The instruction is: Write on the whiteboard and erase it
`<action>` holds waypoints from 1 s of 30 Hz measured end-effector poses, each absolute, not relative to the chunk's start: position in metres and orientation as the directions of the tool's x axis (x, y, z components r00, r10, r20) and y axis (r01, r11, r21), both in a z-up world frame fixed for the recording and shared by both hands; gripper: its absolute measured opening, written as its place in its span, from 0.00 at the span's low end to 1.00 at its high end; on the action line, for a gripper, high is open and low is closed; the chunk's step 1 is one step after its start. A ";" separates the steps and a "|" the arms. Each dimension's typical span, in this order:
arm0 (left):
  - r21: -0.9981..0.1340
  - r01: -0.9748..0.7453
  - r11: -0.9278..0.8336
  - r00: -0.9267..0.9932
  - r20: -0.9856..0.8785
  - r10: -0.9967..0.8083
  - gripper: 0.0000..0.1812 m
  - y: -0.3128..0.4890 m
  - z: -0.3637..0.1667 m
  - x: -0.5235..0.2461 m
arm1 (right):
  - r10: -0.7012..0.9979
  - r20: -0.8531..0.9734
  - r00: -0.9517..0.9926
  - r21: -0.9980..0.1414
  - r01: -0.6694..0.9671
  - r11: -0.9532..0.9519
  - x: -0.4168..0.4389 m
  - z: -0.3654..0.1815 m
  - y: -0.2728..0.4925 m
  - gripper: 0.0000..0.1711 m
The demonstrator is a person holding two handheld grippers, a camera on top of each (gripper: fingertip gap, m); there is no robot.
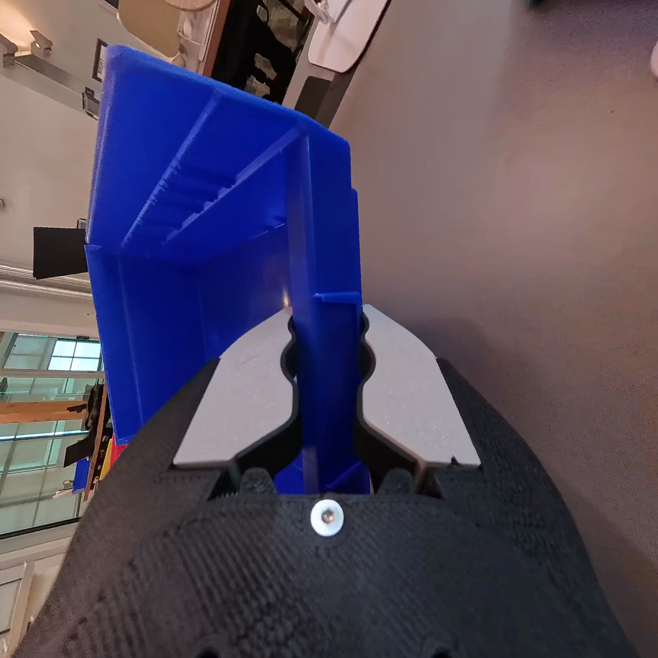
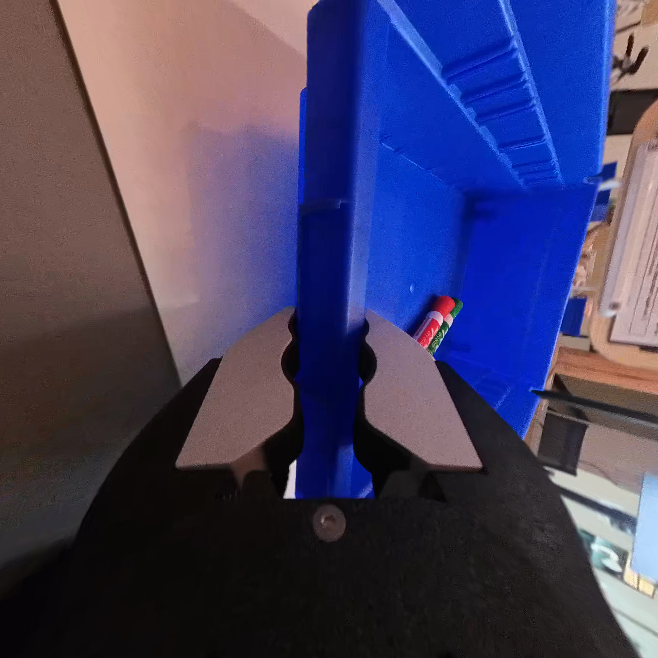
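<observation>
A blue plastic bin (image 1: 171,199) fills both wrist views. My left gripper (image 1: 327,317) is shut on one side wall of the bin, the wall clamped between its grey pads. My right gripper (image 2: 329,313) is shut on the bin's (image 2: 445,178) opposite side wall in the same way. Inside the bin, in the right wrist view, a red marker (image 2: 432,320) and a green marker (image 2: 447,329) lie side by side against the bottom, partly hidden by my right finger (image 2: 409,391). No whiteboard or eraser shows.
A grey-brown surface (image 1: 516,285) lies beside the bin in the left view. A pale panel (image 2: 185,142) shows left of the bin in the right view. Shelves, windows and a wooden table (image 2: 605,370) are in the background. The tips of one gripper are about 40 cm away from the tips of the other.
</observation>
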State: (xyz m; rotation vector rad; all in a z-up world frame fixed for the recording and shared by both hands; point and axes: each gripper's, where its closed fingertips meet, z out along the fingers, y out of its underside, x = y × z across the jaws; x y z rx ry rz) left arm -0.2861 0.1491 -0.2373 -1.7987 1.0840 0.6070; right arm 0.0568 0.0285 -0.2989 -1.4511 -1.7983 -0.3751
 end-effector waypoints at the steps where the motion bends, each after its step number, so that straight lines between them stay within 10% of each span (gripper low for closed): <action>1: -0.461 -0.868 -0.186 0.494 -0.763 -0.416 0.17 0.144 -0.234 -0.285 | 0.689 0.721 -0.073 -0.235 0.910 0.342 0.038 -0.299 0.030 0.17; 12: -0.524 -0.828 -0.199 0.560 -0.753 -0.346 0.17 0.122 -0.204 -0.304 | 0.593 0.804 -0.055 -0.402 0.685 0.608 -0.131 -0.270 0.093 0.30; 30: -0.414 -0.907 0.074 0.349 -0.839 -0.416 0.17 0.092 -0.162 -0.196 | 0.678 0.693 0.244 -0.675 0.551 0.491 -0.070 -0.196 0.060 0.29</action>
